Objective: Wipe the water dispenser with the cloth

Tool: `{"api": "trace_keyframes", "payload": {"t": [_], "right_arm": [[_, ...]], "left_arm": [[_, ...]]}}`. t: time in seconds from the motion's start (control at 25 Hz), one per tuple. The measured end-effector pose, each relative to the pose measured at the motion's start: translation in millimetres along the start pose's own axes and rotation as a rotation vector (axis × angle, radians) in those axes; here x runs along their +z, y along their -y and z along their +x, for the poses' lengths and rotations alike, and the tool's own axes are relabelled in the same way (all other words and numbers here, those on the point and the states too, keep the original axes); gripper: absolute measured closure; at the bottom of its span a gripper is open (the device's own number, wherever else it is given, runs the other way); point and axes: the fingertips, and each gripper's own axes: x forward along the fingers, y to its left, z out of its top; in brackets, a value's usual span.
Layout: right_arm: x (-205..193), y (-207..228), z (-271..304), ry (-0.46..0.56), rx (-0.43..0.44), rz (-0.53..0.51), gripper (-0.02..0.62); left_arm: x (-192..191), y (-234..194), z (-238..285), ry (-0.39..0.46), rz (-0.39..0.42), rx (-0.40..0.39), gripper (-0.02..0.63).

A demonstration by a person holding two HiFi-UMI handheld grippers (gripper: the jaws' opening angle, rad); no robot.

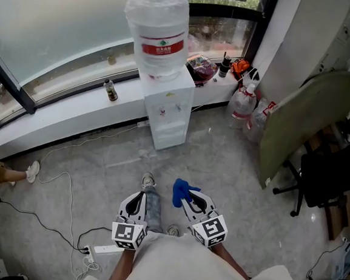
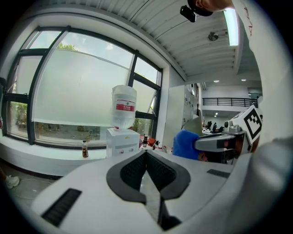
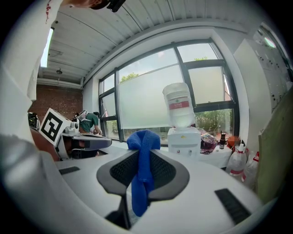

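while the right tool is clamped on the blue cloth, the left tool is closed, empty | cloth pokes out past the tip | water dispenser at 12 o'clock, well apart from both

Blue cloth, white water dispenser — red label on its clear bottle — grey marbled floor.

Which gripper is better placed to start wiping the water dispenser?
Right. The right gripper is shut on the blue cloth, while the left gripper is shut and empty. The water dispenser stands ahead of both, not yet touched.
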Motion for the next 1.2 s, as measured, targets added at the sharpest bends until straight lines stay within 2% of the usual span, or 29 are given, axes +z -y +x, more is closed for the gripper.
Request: {"api": "trace_keyframes", "payload": {"t": [0.4, 0.96, 1.2], "right_arm": [[15, 35, 78, -0.016, -0.003, -0.012, 0.517], [102, 93, 249, -0.003, -0.003, -0.047, 0.517], [128, 112, 321, -0.004, 0.005, -0.060, 0.516]], "left_arm": [[8, -55, 70, -0.004, -0.028, -0.016, 0.594], [83, -176, 200, 0.009, -0.029, -0.067, 0.594], [103, -233, 246, 0.007, -0.047, -0.068, 0.594]]}}
